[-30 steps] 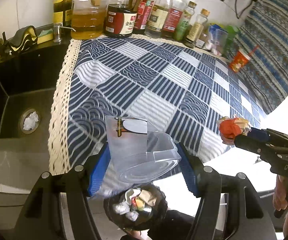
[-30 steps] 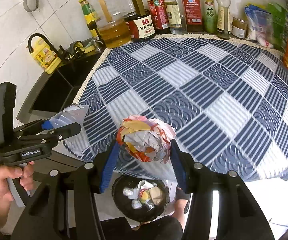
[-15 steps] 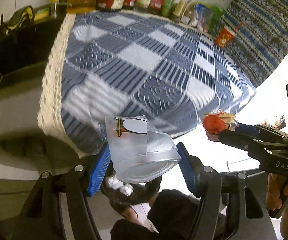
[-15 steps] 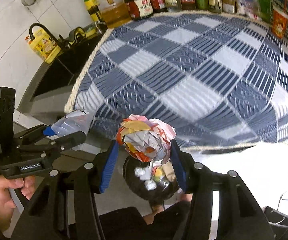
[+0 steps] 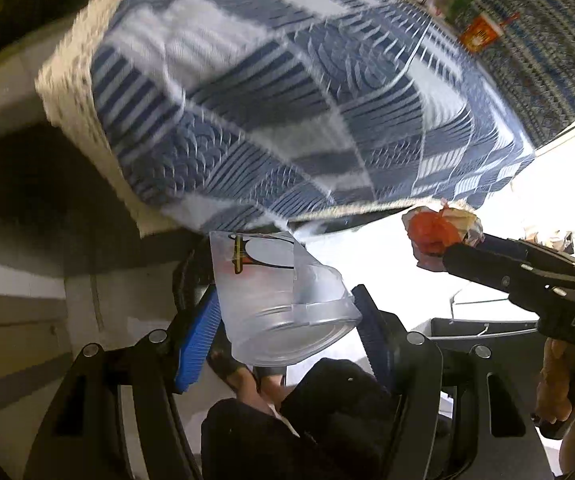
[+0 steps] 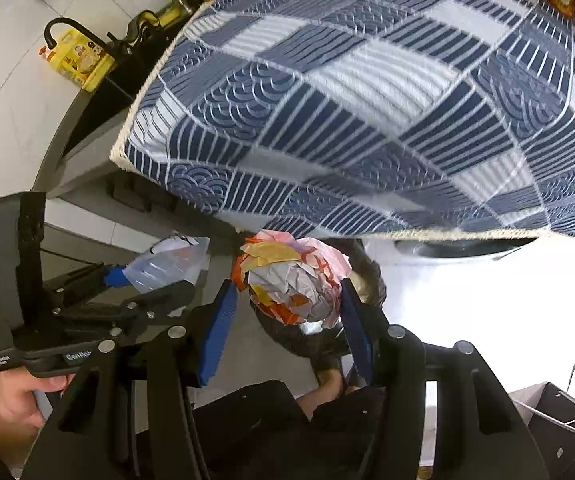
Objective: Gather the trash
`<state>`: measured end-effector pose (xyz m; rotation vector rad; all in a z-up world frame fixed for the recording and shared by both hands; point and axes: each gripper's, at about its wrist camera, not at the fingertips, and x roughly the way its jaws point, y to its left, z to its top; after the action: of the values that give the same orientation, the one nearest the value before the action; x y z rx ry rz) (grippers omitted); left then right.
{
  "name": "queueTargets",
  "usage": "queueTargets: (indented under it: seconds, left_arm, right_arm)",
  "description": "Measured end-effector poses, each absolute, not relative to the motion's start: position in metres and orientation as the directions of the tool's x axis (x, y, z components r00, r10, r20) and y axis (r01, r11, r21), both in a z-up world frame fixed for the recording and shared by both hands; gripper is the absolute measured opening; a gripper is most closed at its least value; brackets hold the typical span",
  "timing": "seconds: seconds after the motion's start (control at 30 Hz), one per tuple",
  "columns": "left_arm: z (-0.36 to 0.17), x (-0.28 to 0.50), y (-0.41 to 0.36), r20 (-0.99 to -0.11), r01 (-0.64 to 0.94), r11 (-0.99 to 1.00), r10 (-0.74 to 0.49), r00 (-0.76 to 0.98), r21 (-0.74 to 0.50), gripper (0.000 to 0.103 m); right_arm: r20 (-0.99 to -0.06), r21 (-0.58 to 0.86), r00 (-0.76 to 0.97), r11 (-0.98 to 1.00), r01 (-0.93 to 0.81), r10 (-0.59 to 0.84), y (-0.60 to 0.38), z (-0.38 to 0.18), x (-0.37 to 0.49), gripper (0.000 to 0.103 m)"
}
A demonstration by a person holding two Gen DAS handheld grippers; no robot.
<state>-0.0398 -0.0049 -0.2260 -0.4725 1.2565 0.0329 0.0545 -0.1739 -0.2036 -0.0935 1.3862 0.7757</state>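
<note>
My left gripper (image 5: 287,320) is shut on a crushed clear plastic cup (image 5: 279,296), held below the table's front edge; it also shows in the right wrist view (image 6: 167,268). My right gripper (image 6: 287,300) is shut on a crumpled wad of red, yellow and white paper (image 6: 291,280), also seen in the left wrist view (image 5: 439,232). A dark round trash bin (image 6: 315,336) lies right under the paper wad, mostly hidden by it. In the left wrist view the bin is hidden behind the cup.
The table with the blue-and-white checked cloth (image 6: 367,80) hangs above and ahead. A black sink with a tap (image 6: 59,28) is at the left. Bottles and an orange cup (image 5: 479,34) stand at the table's far side. My legs and foot (image 5: 243,376) are below.
Both grippers have dropped from table height to below the table's edge and tilted down, still holding the cup and the paper wad. The bin is now hidden behind them.
</note>
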Motion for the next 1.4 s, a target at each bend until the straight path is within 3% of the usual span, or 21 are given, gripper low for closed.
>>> queueTargets:
  seconds: [0.7, 0.8, 0.9, 1.13, 1.23, 1.4]
  left_arm:
    - [-0.267, -0.032, 0.001, -0.956, -0.41, 0.872, -0.187, 0.226, -0.267, 0.065]
    - [-0.272, -0.03, 0.001, -0.96, -0.419, 0.871, -0.182, 0.211, -0.257, 0.067]
    - [-0.275, -0.03, 0.001, -0.963, -0.425, 0.87, -0.176, 0.202, -0.248, 0.074]
    - [-0.273, -0.03, 0.005, -0.964, -0.437, 0.866, -0.164, 0.209, -0.242, 0.075]
    - [-0.271, -0.031, 0.004, -0.965, -0.43, 0.872, -0.159, 0.209, -0.236, 0.075]
    - [-0.253, -0.033, 0.002, -0.96, -0.424, 0.873, -0.149, 0.239, -0.241, 0.075]
  right_arm:
    - [-0.882, 0.461, -0.148, 0.751, -0.473, 0.448, -0.178, -0.249, 0.07, 0.056]
    - [-0.869, 0.484, -0.158, 0.744, -0.46, 0.468, -0.179, -0.25, 0.072, 0.066]
    - [-0.862, 0.499, -0.169, 0.744, -0.444, 0.478, -0.181, -0.253, 0.073, 0.07]
    - [-0.867, 0.488, -0.138, 0.757, -0.435, 0.479, -0.193, -0.246, 0.08, 0.072]
    - [-0.868, 0.478, -0.103, 0.759, -0.441, 0.487, -0.201, -0.235, 0.081, 0.082]
    - [-0.864, 0.469, -0.061, 0.756, -0.456, 0.499, -0.212, -0.218, 0.082, 0.088]
